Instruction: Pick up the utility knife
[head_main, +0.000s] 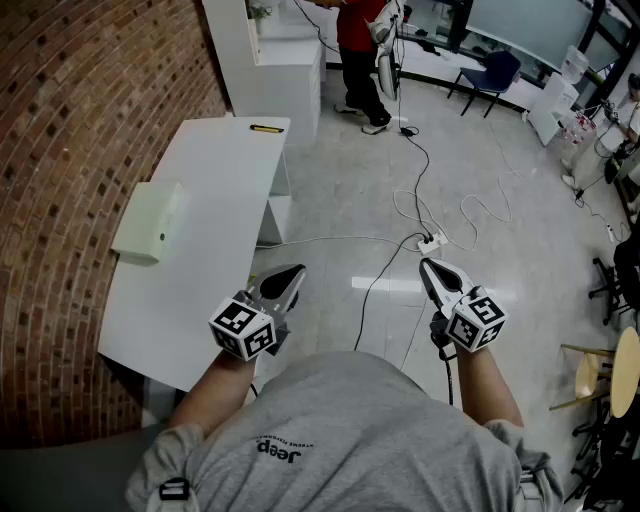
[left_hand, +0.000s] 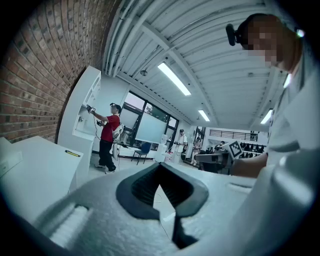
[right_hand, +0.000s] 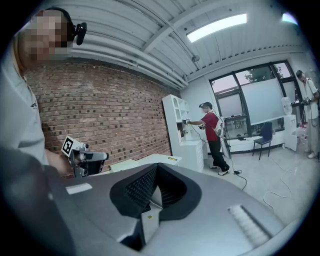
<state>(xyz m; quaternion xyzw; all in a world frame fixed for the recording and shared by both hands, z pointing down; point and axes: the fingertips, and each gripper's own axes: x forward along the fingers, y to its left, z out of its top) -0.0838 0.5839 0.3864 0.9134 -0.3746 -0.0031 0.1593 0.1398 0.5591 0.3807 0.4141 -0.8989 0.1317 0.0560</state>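
Barely is the knife (head_main: 266, 128) made out, upper left on the table (head_main: 200, 220); left gripper (head_main: 295, 271) and right gripper (head_main: 425, 264) are held level, jaws closed on nothing.

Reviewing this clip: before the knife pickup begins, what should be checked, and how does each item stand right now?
1. Yellow-and-black utility knife in view on the white table: ok.
2. Knife apart from the pale green box: ok.
3. Left gripper empty: ok.
4. Right gripper empty: ok.
5. Jaws open for a grasp: not ok, both shut.
6. Knife near either gripper: not ok, it lies at the table's far end.
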